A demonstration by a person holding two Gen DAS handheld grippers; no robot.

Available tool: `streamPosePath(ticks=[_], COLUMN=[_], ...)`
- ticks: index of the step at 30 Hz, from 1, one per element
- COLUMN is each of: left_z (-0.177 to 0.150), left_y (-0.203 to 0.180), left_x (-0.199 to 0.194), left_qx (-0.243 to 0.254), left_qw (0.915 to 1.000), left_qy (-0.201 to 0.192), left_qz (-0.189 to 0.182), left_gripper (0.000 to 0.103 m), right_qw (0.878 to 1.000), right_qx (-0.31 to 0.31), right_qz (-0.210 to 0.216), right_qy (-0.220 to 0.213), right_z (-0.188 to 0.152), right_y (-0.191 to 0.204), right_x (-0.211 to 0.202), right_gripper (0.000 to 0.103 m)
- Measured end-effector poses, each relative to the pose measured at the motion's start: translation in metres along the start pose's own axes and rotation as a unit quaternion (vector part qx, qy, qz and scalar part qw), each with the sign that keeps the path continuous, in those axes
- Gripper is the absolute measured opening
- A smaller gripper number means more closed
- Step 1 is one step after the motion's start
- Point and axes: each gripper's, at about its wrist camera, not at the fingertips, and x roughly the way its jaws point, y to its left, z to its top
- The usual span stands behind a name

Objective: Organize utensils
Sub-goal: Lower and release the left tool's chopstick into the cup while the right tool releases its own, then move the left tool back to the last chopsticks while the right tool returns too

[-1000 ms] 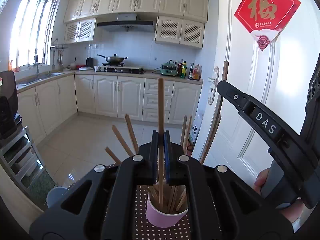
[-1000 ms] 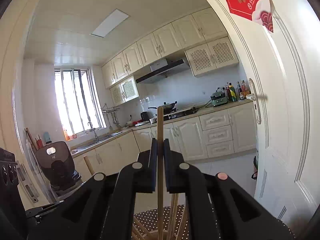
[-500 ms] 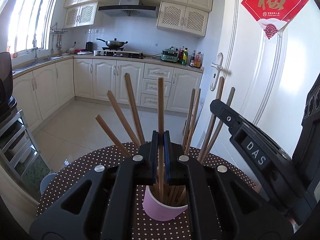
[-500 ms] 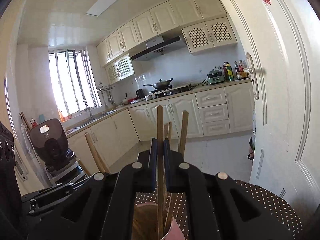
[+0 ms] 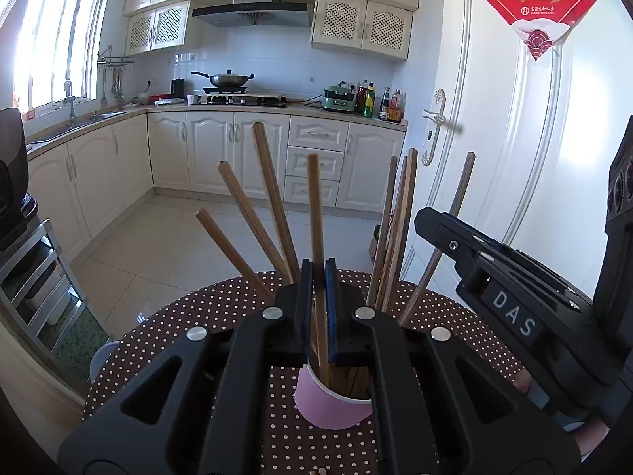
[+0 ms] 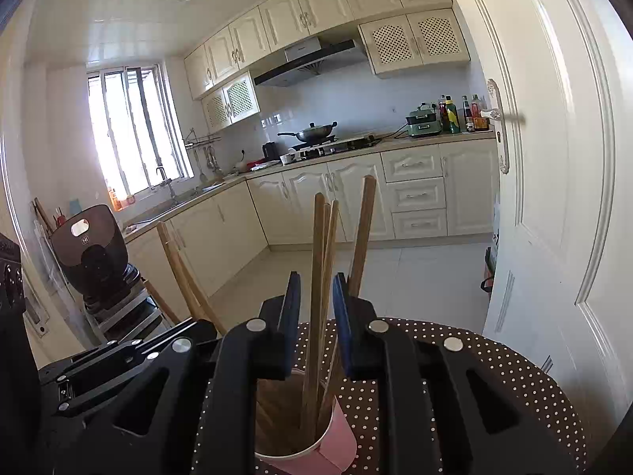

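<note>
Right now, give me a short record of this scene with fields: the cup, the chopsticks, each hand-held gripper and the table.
cup: pink cup, upright on the table, holding many wooden chopsticks
left hand-held gripper: shut on one chopstick whose lower end is inside the cup
right hand-held gripper: jaws have just been opening; chopstick stands between them in the cup, pads apart from it
table: brown cloth with white dots

My cup sits on the dotted table, chopsticks standing in it. Kitchen counter is way behind, door off right.
</note>
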Motion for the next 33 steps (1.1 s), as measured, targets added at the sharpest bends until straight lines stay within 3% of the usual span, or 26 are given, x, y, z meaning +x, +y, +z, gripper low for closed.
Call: streamPosePath(ticks=[3, 4, 6, 7, 16, 33], left_z=[-0.001, -0.002, -0.002, -0.003, -0.006, -0.022], left_y=[-0.003, -0.004, -0.007, -0.008, -0.011, -0.008], left_x=[-0.001, -0.001, -0.003, -0.005, -0.025, -0.070], left_qx=[0.007, 0.009, 0.012, 0.014, 0.015, 0.008], left_qw=[0.9999, 0.9999, 0.9998, 0.9998, 0.9997, 0.9993], left_qy=[0.004, 0.008, 0.010, 0.005, -0.001, -0.005], left_qz=[0.007, 0.009, 0.013, 0.013, 0.017, 0.036], left_gripper=[0.008, 0.013, 0.038, 0.061, 0.062, 0.062], right_qw=[1.000, 1.000, 1.000, 1.000, 1.000, 0.998], right_qx=[-0.009, -0.011, -0.013, -0.014, -0.012, -0.012], right_qz=[-0.003, -0.004, -0.006, -0.007, -0.026, -0.054], right_qy=[0.004, 0.005, 0.004, 0.001, -0.013, 0.010], right_z=[-0.002, -0.002, -0.002, -0.001, 0.002, -0.019], right_y=[0.003, 0.004, 0.005, 0.006, -0.002, -0.013], right_x=[-0.004, -0.006, -0.011, -0.014, -0.039, -0.076], right_gripper=[0.028, 0.032, 0.038, 0.042, 0.050, 0.056])
